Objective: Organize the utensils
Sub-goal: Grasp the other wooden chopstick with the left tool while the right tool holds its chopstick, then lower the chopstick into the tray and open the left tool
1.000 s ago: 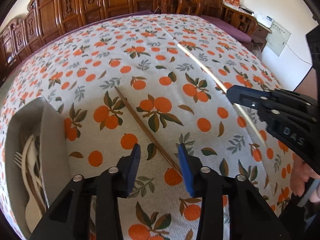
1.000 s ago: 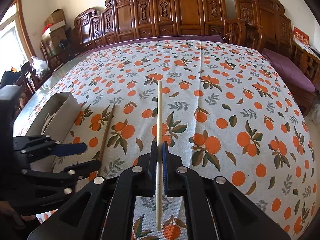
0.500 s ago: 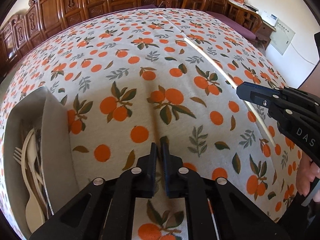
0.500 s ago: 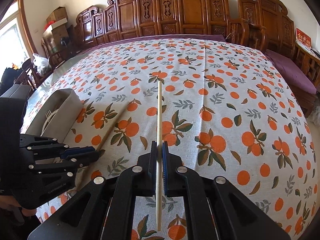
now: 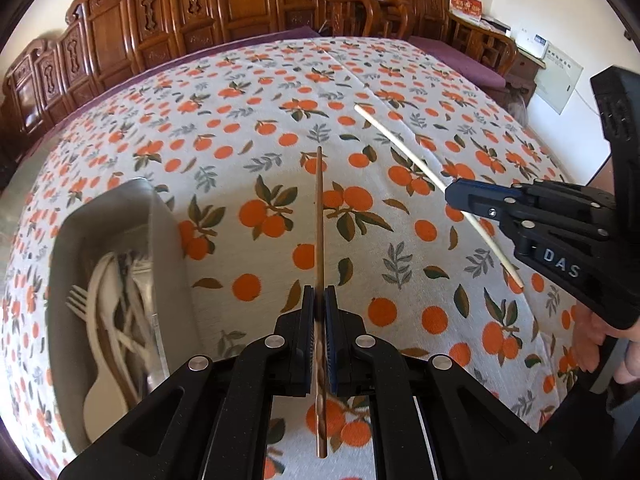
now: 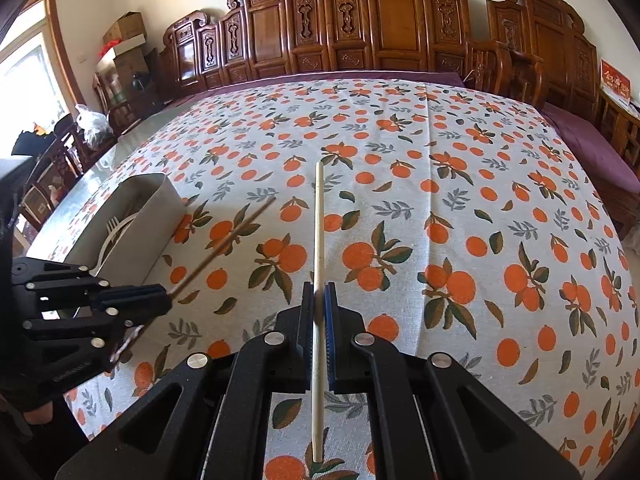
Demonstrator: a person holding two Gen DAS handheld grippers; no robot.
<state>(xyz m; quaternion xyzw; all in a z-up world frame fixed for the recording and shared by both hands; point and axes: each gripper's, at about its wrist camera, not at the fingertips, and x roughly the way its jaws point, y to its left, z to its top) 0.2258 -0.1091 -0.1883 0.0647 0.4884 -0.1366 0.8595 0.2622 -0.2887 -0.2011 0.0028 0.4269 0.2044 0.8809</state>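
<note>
My left gripper (image 5: 319,300) is shut on a brown wooden chopstick (image 5: 319,216) and holds it above the table, pointing forward. It shows in the right wrist view (image 6: 162,294) at the left with the brown chopstick (image 6: 228,240). My right gripper (image 6: 319,300) is shut on a pale chopstick (image 6: 318,232), also lifted. It shows in the left wrist view (image 5: 454,196) at the right with the pale chopstick (image 5: 404,148). A grey utensil tray (image 5: 168,240) at the left holds a pale fork (image 5: 78,300), a spoon and other utensils.
The table carries an orange-print cloth (image 6: 440,208). Carved wooden chairs (image 6: 384,24) line the far edge. The tray (image 6: 156,204) stands near the table's left edge. Boxes and a window are at the far left.
My left gripper went from open around the brown chopstick on the cloth to shut on it, then lifted it. My right gripper kept holding the pale chopstick.
</note>
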